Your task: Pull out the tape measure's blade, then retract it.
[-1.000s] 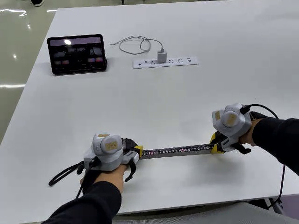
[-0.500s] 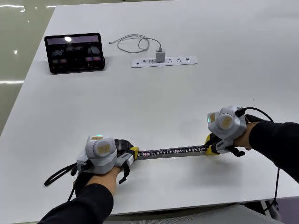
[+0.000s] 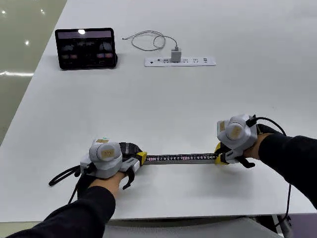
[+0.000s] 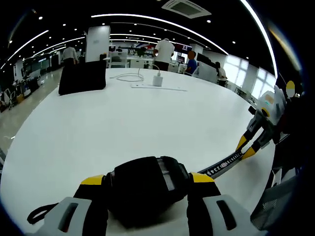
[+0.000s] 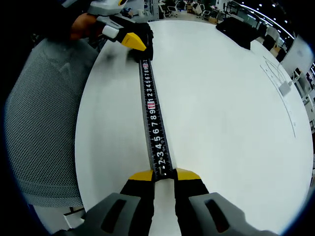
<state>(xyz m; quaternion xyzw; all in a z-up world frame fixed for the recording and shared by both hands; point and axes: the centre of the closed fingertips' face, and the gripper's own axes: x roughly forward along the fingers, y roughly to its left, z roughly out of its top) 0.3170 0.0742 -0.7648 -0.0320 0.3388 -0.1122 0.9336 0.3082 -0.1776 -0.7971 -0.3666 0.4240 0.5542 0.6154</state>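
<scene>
- The left gripper (image 3: 134, 159) was clenched around the black body of the tape measure (image 4: 147, 191). One yellow-tipped jaw sat on each side of the body, both touching it.
- In the head view this gripper sat at about 7 o'clock on the bench (image 3: 198, 109), near the front edge. A hand in a dark sleeve held it from behind.
- The right gripper (image 5: 160, 174) was clenched on the free end of the blade (image 5: 151, 108). Its two yellow tips were drawn close together, and the strip was pinched between them at the lowest numbers.
- In the head view the right gripper sat at about 4 o'clock on the bench, well apart from the left one.
- The blade was pulled out and stretched straight between the two grippers. It ran from the tape measure toward 3 o'clock, just above or on the bench top; I could not tell which.
- In the right gripper view the blade ran away toward 12 o'clock, printed face up, to the left gripper at the far end.
- A dark tablet (image 3: 85, 47) stood propped at about 11 o'clock on the bench, far from both grippers.
- A white power strip (image 3: 180, 61) lay at about 12 o'clock, beside the tablet. A charger (image 3: 176, 54) was plugged into it, and a looped cable (image 3: 148, 40) lay just behind.
</scene>
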